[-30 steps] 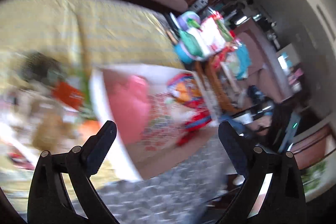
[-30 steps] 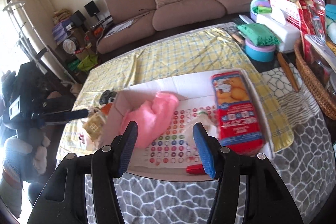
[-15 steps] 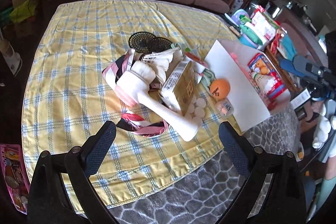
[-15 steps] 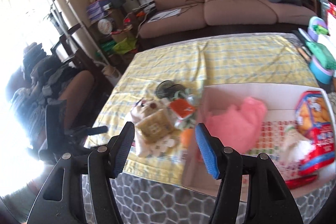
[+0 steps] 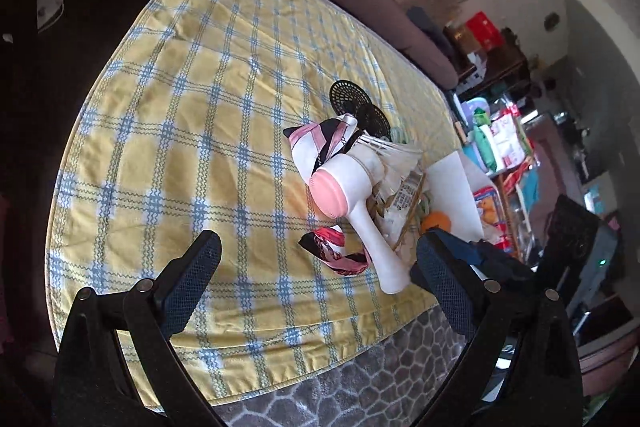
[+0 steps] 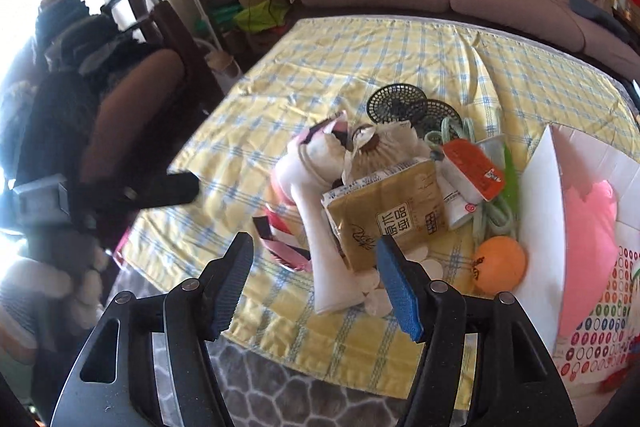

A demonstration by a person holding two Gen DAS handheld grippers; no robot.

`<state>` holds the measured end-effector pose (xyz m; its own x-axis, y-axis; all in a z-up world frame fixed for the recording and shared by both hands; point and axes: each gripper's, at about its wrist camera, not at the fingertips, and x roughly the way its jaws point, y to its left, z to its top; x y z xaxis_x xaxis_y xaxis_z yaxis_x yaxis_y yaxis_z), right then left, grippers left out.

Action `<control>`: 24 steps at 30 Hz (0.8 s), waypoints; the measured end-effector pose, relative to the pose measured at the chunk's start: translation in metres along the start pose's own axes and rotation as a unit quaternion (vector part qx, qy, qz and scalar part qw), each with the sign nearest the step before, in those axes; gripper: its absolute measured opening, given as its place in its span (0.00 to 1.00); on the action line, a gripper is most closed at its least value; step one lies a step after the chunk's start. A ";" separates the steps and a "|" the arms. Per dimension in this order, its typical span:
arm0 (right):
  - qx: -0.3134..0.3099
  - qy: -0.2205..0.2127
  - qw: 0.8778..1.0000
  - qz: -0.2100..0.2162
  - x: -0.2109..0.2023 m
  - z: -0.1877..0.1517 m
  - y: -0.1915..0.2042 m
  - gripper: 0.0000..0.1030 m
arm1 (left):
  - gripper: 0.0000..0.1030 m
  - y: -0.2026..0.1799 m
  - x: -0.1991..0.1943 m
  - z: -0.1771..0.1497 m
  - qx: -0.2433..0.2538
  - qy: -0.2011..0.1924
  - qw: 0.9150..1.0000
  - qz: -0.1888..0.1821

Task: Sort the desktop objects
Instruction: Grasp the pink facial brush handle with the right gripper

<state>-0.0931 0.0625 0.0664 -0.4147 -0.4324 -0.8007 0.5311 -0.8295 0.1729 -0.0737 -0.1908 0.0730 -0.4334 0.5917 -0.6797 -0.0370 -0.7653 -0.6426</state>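
Both grippers hang over the near edge of the table, and neither has anything in it. The left gripper [image 5: 316,267] has its jaws spread wide above the yellow checked tablecloth [image 5: 192,115]; the right gripper [image 6: 316,275] is parted too, its blue-padded fingers [image 6: 396,287] framing the foot of the heap.

The things to be sorted sit bunched in one pile near the table's front corner — presumably tipped out together, which is why they overlap so. A white brush with a pink face [image 5: 344,195] lies on top, handle pointing toward the table edge, so it looks like the easiest piece to lift first. A pink, black and white scarf [image 5: 320,143] is tangled under and round its head, which could drag along with it. Beside it leans a tan tissue pack [image 6: 388,211], and against that a small packet with an orange lid [image 6: 472,175]. An orange ball [image 6: 500,263] rests on the cloth just beside the wall of the white box [image 6: 540,211], a few white cotton pads [image 6: 376,291] lie scattered at the front, and a pale green cord [image 6: 492,219] is coiled behind. Two black mesh discs [image 6: 396,103] lie at the far side of the pile.

The box stands open to the right of the heap (a pink cloth [image 6: 588,227] already inside it), close enough that each item needs only a short carry. My guess is that the right gripper is lining up on the brush handle.
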 end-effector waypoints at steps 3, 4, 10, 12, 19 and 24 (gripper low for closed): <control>-0.021 0.022 0.999 -0.017 0.016 -0.005 0.006 0.63 | 0.95 0.007 0.012 0.001 -0.026 0.007 0.999 -0.022; -0.031 0.032 0.999 -0.022 0.022 -0.007 0.009 0.59 | 0.95 0.009 0.018 0.001 -0.036 0.014 0.999 -0.030; -0.042 0.053 0.998 -0.006 0.039 -0.015 0.015 0.25 | 0.95 0.005 0.049 -0.006 -0.075 0.045 0.993 -0.081; 0.012 0.049 0.998 0.046 0.037 -0.014 0.002 0.24 | 0.95 0.001 0.054 -0.008 -0.071 0.049 0.993 -0.083; 0.176 0.002 0.966 0.190 0.017 -0.033 -0.015 0.24 | 0.89 0.008 0.057 -0.007 -0.091 0.048 0.990 -0.095; 0.157 0.005 0.968 0.194 0.016 -0.045 0.008 0.23 | 0.56 0.016 0.061 -0.010 -0.104 0.057 0.988 -0.099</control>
<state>-0.0622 0.0654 0.0292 -0.2209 -0.7310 -0.6457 0.3947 -0.6724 0.6262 -0.0923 -0.1645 0.0174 -0.3316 0.7588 -0.5606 0.0791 -0.5698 -0.8180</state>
